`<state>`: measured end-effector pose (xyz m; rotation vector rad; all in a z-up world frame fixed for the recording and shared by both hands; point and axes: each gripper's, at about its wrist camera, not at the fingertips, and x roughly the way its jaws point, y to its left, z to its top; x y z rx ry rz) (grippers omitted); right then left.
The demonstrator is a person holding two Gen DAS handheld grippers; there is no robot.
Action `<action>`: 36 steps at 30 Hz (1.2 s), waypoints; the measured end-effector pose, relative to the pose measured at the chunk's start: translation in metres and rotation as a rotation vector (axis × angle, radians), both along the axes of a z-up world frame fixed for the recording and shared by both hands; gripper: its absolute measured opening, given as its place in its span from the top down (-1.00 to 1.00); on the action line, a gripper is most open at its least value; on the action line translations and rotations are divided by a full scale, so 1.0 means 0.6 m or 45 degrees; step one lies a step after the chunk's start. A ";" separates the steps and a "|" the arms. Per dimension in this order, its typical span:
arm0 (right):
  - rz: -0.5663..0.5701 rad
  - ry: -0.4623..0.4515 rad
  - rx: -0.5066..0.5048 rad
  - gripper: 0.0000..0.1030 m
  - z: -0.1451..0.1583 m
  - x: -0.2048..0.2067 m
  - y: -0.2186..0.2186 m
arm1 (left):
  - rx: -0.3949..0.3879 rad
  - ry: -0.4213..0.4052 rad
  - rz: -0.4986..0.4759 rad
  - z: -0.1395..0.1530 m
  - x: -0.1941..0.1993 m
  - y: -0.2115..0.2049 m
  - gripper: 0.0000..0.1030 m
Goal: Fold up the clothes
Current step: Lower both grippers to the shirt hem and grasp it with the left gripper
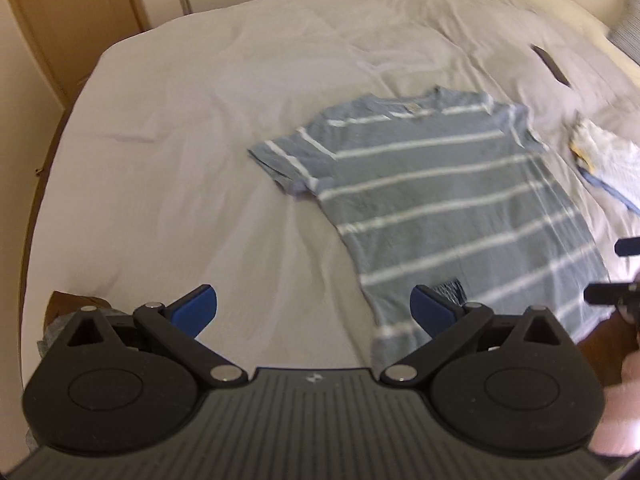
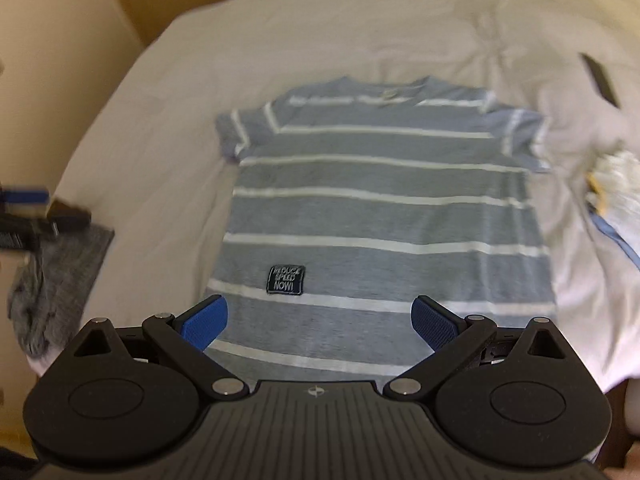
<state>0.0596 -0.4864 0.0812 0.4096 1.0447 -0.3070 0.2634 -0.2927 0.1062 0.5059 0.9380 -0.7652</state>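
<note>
Open hand-held gripper [image 2: 318, 322] seemingly above striped T-shirt [image 2: 384, 184].

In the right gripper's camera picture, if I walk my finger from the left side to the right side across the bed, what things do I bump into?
Other gripper → crumpled grey garment → blue striped T-shirt → white and yellow cloth.

Blue white-striped T-shirt [image 2: 384, 208] lies flat (collar far end).
</note>
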 end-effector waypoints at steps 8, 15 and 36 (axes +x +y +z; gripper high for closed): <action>0.200 -0.090 -0.061 -0.87 0.004 0.109 0.020 | -0.024 0.005 -0.010 -0.028 0.157 -0.031 -0.97; 0.260 -0.042 -0.118 -0.67 -0.034 0.216 0.056 | -0.057 0.067 -0.192 -0.106 0.321 -0.094 -0.73; 0.515 0.000 -0.248 -0.39 -0.204 0.467 0.073 | -0.047 0.336 -0.362 -0.346 0.550 -0.253 0.68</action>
